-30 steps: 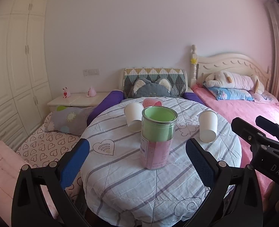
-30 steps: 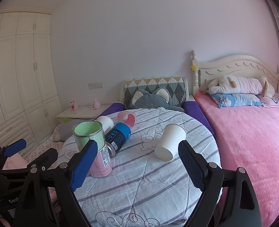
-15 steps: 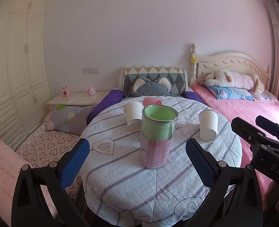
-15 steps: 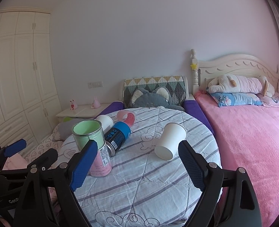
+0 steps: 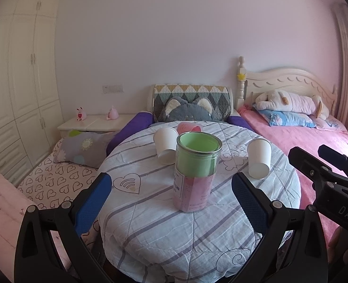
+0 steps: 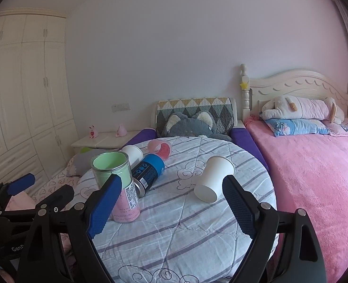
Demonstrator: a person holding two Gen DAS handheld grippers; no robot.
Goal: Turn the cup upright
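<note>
Right hand-held gripper (image 6: pixel 171 202): I hold it low at the near edge of the bench (image 6: pixel 185 235), jaws spread wide, nothing between them.
Left hand-held gripper (image 5: pixel 171 200): mine too, equally wide open and empty, pointed at the green-lidded tin (image 5: pixel 196 172) that stands just ahead of it.
Target cup: the white paper cup (image 6: pixel 214 179) lies tipped on the striped cloth, base toward me and mouth away, just beyond my right fingertips and a little right of centre. No finger touches it.
Other cups: a second white cup (image 6: pixel 132 153) lies behind the tin, and a pink cup (image 6: pixel 161 148) lies on its side farther back.
Clutter: a blue-capped can (image 6: pixel 148 172) rests on its side between the tin and the target cup, apart from the cup.
Progress: as I judge it, nothing is done yet; the cup is not upright.
Left to do: close on the cup's wall, lift, turn it mouth-up, set it down.
</note>
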